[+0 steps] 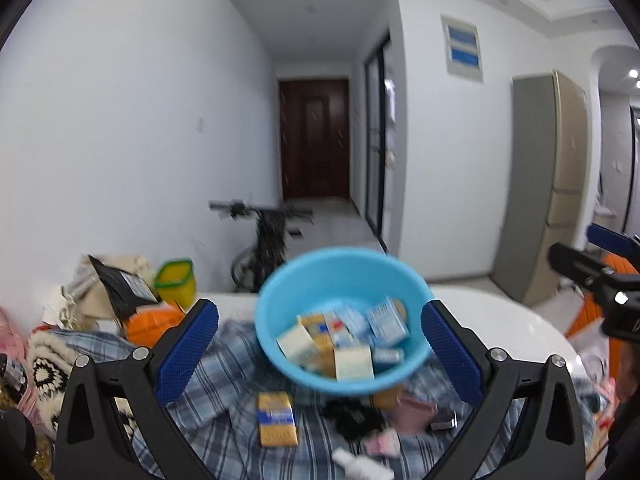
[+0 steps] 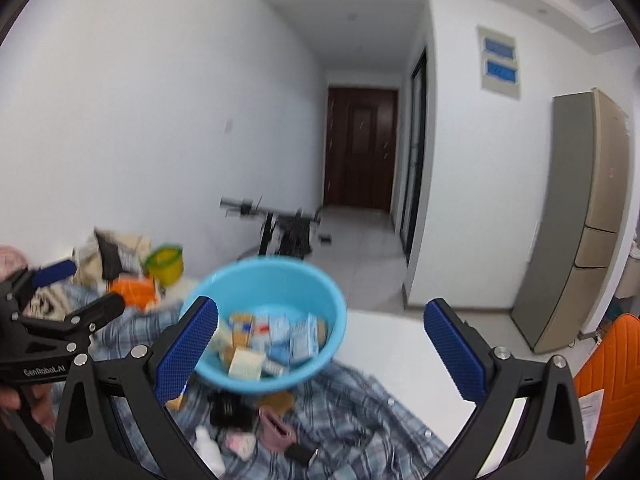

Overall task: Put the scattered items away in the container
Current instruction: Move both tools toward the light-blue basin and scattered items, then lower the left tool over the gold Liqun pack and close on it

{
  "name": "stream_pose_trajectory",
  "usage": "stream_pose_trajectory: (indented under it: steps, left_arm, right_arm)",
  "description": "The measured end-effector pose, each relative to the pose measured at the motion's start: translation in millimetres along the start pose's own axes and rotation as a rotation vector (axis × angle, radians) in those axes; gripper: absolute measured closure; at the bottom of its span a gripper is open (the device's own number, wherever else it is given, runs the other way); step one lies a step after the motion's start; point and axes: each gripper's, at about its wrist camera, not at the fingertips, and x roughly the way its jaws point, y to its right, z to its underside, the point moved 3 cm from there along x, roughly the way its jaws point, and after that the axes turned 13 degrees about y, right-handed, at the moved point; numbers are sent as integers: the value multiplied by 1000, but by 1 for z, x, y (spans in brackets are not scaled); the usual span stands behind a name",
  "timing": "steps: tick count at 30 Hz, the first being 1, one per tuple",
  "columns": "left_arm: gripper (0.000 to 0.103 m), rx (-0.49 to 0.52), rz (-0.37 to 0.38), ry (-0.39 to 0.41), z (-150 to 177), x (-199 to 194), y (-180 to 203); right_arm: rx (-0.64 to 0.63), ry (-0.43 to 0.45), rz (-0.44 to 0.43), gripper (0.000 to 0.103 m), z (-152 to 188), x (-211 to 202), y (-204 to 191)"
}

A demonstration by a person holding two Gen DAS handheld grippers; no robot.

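Note:
A light blue bowl [image 1: 340, 276] holding several small cartons stands tilted towards me on a plaid cloth [image 1: 224, 432]; it is blurred. In front of it on the cloth lie a yellow-and-blue box [image 1: 277, 420], a black item [image 1: 352, 416], a pink item [image 1: 416, 412] and a white bottle [image 1: 360, 466]. My left gripper [image 1: 320, 316] is open, short of the bowl, nothing between its fingers. My right gripper [image 2: 320, 312] is open too, with the bowl [image 2: 276, 280] ahead and left. Each gripper shows in the other's view: right [image 1: 572, 242], left [image 2: 98, 284].
A pile of clothes, an orange object [image 1: 152, 324] and a green-rimmed tub [image 1: 176, 280] crowd the table's left. Bare white tabletop [image 2: 400, 344] lies right of the cloth. An orange chair [image 2: 612, 380], a bicycle [image 1: 264, 248] and a fridge [image 2: 580, 220] stand beyond.

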Motion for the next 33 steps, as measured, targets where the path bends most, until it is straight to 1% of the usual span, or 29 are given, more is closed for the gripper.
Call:
stream_pose_trajectory:
  steps: [1,5,8,12,17,20,24,30,33]
  left_arm:
    - [0,7,1,-17,2,2,1]
    - [0,13,-20,-104,16,16,-2]
    - [0,0,-26,-137,26,23,-7]
    - [0,-1,-33,-169,41,31,-11]
    - [0,11,-6,-247,61,49,-11]
    - [0,-6,29,-286,72,61,-11]
    - [0,-4,7,-315,83,78,-14]
    - [0,-1,-1,-342,98,99,-17]
    - [0,17,-4,-370,107,113,-15]
  right_arm:
    - [3,-25,-10,0,5,2,-1]
    - [54,-175,-81,0,26,21,-2]
    - [67,-247,-99,0,39,31,0]
    - [48,-291,-87,0,53,43,2]
    - [60,-346,-103,0,69,58,0]
    - [69,-380,-116,0,81,71,0]
    - [68,-425,-120,0,94,88,0]
    - [112,-448,-118,0,109,112,4]
    - [116,-491,-125,0,122,128,3]
